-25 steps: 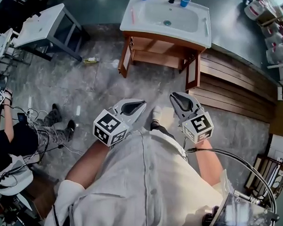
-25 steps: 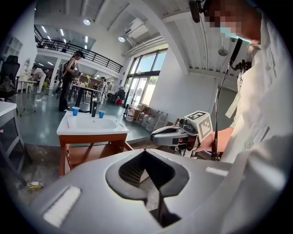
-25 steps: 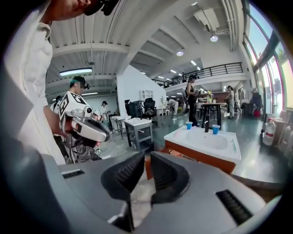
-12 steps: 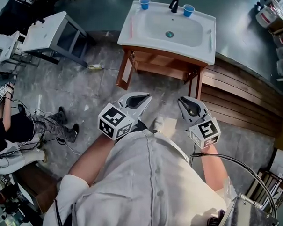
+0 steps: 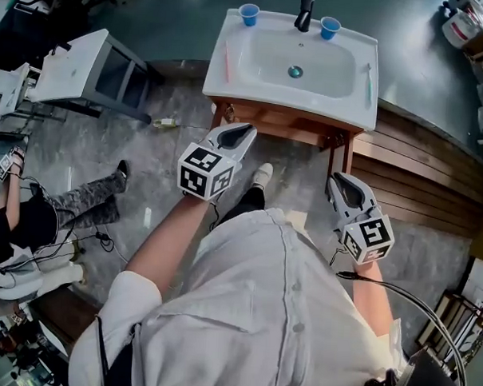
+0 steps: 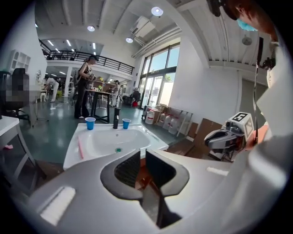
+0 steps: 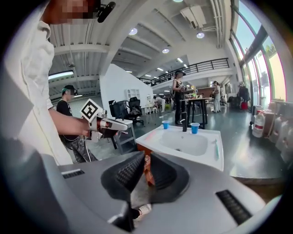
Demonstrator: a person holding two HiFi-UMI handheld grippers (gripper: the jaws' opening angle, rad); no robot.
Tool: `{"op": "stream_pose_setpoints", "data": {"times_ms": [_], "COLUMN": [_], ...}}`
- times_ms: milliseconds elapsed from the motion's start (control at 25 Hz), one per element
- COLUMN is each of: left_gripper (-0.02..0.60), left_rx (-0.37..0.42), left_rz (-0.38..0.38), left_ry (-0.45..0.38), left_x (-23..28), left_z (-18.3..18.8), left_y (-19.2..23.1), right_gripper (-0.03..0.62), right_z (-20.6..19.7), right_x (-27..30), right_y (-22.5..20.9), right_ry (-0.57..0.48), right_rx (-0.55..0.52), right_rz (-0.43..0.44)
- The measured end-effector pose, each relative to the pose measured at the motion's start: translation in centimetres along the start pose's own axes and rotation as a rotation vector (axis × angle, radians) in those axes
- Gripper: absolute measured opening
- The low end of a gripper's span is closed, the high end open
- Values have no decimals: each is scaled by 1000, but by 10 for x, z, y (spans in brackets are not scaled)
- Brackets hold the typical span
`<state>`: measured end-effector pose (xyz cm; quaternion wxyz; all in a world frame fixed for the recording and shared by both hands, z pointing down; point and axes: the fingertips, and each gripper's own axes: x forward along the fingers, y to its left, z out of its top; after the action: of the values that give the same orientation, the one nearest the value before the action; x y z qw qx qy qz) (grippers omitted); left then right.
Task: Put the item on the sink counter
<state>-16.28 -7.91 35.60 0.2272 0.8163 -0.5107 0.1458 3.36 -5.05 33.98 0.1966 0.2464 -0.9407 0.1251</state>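
Approach looked like the step in hand: the person stood a stride short of the sink counter (image 5: 218,77), one shoe (image 5: 261,175) forward, with both tools raised toward it. The left gripper (image 5: 246,131) had its jaws pinched together with nothing between them, and the right gripper (image 5: 337,179) showed only a thin slit, through which the orange wood of the wooden stand (image 5: 284,124) appeared, so neither carried anything. The white surface already bore two blue cups (image 5: 248,14) beside the faucet (image 5: 304,12), a pink toothbrush (image 5: 227,61) along its left rim and a green toothbrush (image 5: 369,80) along its right. Which thing was the item could not be settled; the likeliest candidate was a small yellowish object (image 5: 165,122) lying on the floor (image 5: 108,142) just beside the stand's left leg, well apart from both grippers. If so, the next move called for a reach down with parted jaws before any lift to the surface. That object was too small to name, and the person's body hid the floor nearest the feet.
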Motion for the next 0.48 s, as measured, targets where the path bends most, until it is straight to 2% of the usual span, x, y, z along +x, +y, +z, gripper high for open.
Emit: {"op": "stream_pose_setpoints", "data": {"times_ms": [240,480], "left_gripper": [47,64], "left_rx": [-29,-77], "left_rz": [137,247], "left_ry": [43,103], "left_x": [48,84], "left_z": [13,-5], "left_y": [107,189], "right_gripper": [8,8], "right_z": [20,22], "right_x": [31,59], "right_y": [-36,-48], "right_ry": [20,47], "right_rx": [32,76], "right_rz": [-58,-94]}}
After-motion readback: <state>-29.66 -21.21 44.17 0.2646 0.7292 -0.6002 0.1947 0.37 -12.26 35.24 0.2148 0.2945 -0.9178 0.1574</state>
